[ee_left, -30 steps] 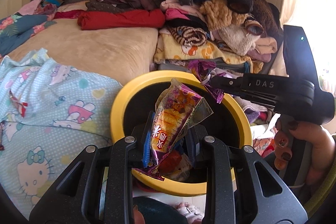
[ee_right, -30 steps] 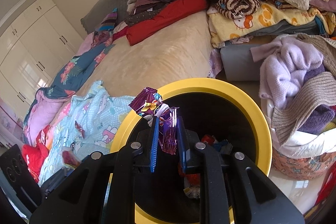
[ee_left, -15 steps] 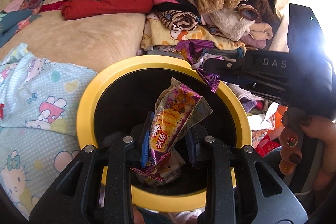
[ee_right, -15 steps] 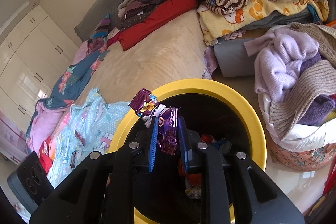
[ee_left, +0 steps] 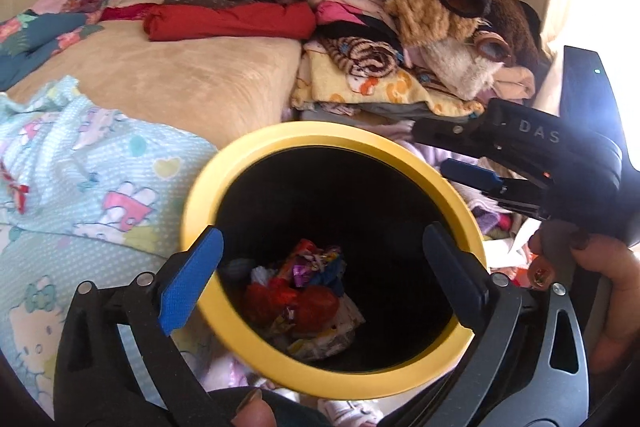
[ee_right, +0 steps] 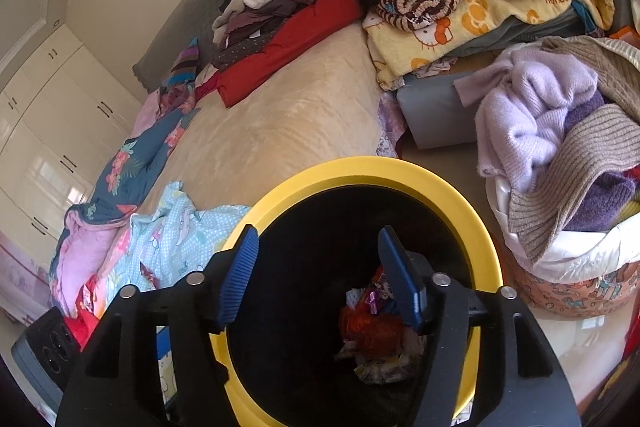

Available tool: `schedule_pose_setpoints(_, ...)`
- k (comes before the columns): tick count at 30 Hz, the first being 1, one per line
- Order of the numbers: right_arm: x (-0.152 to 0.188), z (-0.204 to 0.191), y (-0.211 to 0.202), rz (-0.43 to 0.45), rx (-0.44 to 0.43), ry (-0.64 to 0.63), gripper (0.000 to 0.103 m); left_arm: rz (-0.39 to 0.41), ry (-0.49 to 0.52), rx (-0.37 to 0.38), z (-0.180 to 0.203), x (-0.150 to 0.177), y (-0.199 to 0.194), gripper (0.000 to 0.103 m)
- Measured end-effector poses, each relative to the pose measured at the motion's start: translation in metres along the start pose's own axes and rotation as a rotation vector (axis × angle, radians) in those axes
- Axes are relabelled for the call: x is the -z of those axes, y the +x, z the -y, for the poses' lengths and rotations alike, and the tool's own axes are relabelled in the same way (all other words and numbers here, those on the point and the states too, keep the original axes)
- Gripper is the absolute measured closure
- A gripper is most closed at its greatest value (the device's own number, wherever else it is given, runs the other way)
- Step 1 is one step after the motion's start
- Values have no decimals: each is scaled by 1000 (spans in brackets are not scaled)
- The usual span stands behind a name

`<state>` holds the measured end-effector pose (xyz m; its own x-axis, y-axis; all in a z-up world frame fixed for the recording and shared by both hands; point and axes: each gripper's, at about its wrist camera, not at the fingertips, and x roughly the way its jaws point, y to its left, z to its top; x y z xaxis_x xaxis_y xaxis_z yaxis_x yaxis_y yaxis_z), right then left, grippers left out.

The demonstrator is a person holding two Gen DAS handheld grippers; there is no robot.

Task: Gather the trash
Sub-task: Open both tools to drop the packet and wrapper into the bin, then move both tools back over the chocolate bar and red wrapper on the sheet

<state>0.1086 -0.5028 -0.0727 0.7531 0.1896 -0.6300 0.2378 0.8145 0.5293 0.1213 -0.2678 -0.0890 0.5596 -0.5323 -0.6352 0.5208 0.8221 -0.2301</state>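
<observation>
Hovering over the round black waste bin with a yellow plastic rim (ee_left: pixel 320 139), the left claw (ee_left: pixel 320 279) stands spread wide; its jaws have just been opening and nothing sits between the blue pads. Left wrist view: crumpled snack wrappers in red, purple and blue foil (ee_left: pixel 308 287) lie heaped on the bin floor, well below the rim. The right claw (ee_left: pixel 444 151) enters from the right edge, held by a hand (ee_left: pixel 600 279), its fingers over the far side of the rim, with no wrapper on them. Beyond the bin: a pale blue cartoon-print quilt (ee_left: pixel 80 179) on the beige bed (ee_left: pixel 180 83), and a tall pile of folded clothes (ee_left: pixel 360 7).

Right wrist view: right claw (ee_right: pixel 320 267) partly spread, jaws just been opening, gap bare. The same wrappers (ee_right: pixel 372 331) show at the bin bottom, seen past the right pad. Yellow rim (ee_right: pixel 360 167) directly beneath. A white basket of lilac and tan knitwear (ee_right: pixel 560 147) stands just beside the bin.

Progress, judged: both pieces now appear to be deposited, so this drop is done. A small dark red scrap (ee_right: pixel 148 273) lies on the quilt near the bin; possibly litter, cannot tell. Remaining work likely means scanning the bed and floor for more.
</observation>
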Motion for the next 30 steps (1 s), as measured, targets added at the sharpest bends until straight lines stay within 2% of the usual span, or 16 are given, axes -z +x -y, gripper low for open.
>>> schedule_pose_setpoints(7,1,-15,-2,22,-5,-73,35,52,-13,-72,-14,-3,-20,11)
schedule_pose_setpoints(21,12,-55,4,21,-74,-200,34,93,-77,-139,-52,0,-45,11)
schedule_pose_setpoints(30,25,-90,15,1,-117,-295,34,137,-137,-211,-88,2,-67,11)
